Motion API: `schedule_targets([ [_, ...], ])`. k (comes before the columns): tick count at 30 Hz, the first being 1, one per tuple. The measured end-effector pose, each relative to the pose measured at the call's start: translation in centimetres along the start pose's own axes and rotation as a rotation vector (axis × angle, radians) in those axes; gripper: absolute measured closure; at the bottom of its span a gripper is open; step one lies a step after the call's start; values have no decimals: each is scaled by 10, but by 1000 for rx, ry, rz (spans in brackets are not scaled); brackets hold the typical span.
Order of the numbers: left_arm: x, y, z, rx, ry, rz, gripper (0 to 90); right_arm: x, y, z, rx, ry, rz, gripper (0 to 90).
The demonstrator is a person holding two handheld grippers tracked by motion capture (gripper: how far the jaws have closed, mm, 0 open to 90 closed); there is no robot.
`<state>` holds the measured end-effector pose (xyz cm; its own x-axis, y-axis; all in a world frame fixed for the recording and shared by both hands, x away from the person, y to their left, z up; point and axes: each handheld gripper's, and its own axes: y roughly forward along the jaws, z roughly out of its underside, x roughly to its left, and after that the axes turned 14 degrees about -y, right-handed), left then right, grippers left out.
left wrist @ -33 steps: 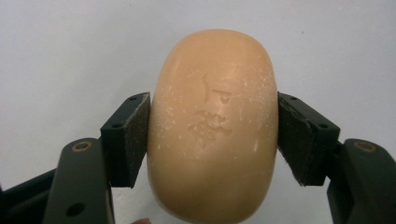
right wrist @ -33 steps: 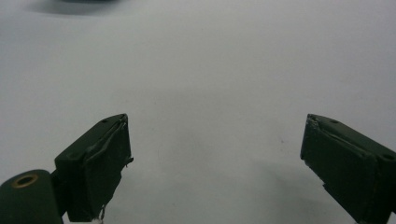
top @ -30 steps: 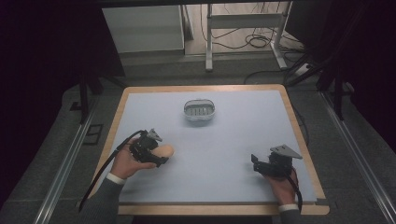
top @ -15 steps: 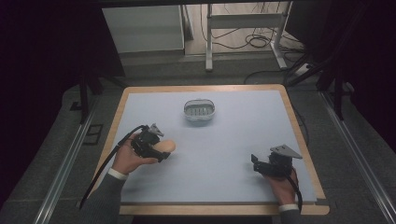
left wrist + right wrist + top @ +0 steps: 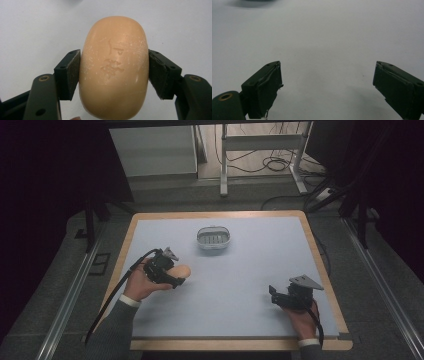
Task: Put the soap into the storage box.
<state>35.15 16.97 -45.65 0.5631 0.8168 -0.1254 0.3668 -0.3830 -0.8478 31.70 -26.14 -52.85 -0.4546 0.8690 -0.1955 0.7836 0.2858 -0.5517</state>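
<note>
High view, nearest edge first: two forearms in grey sleeves enter from the bottom, one pair of tongs in each hand. The right tongs (image 5: 274,294) rest low on the worktop (image 5: 240,270) near its front right corner; the right gripper view shows the jaws standing wide apart with bare surface between them. The left tongs (image 5: 176,279) are farther in on the left side, and are clamped on one bar of soap (image 5: 181,271), an orange-tan oval. The left gripper view shows both pads pressed against the long sides of the bar of soap (image 5: 113,67), with faint embossed marks and white specks on its upper face. A black cable trails from each gripper toward the person.

Worktop: one pale blue-grey sheet covers the top, framed by a light wooden border. The sheet is matte and uniform.

Past the soap, toward the far middle of the worktop, stands one soap dish (image 5: 213,237), pale grey, oval, with a ribbed floor. It is well apart from both tongs.

Room beyond: dark grey floor, metal rails at both sides, one white cabinet, one metal frame stand, and loose cables on the floor behind.
</note>
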Motion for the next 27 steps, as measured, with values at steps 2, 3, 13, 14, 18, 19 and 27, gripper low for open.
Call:
schedule_targets([
  [2, 0, 0, -1, 3, 1, -1, 319, 0, 0, 0, 0, 0, 0, 86],
  [3, 0, 1, -1, 0, -2, 1, 319, 0, 0, 0, 0, 0, 0, 87],
  [13, 2, 0, -8, -1, 1, -3, 319, 0, 0, 0, 2, -2, 0, 87],
  [14, 1, 0, -8, -1, 0, -3, 320, 0, 0, 0, 2, -2, 0, 87],
  [18, 1, 0, -11, -4, 3, -7, 319, 0, 0, 0, 2, -3, 0, 87],
  [19, 1, 0, -11, -4, 3, -7, 320, 0, 0, 0, 2, -3, 0, 87],
  [27, 1, 1, -19, -3, 8, -9, 320, 0, 0, 0, 4, -3, 0, 87],
])
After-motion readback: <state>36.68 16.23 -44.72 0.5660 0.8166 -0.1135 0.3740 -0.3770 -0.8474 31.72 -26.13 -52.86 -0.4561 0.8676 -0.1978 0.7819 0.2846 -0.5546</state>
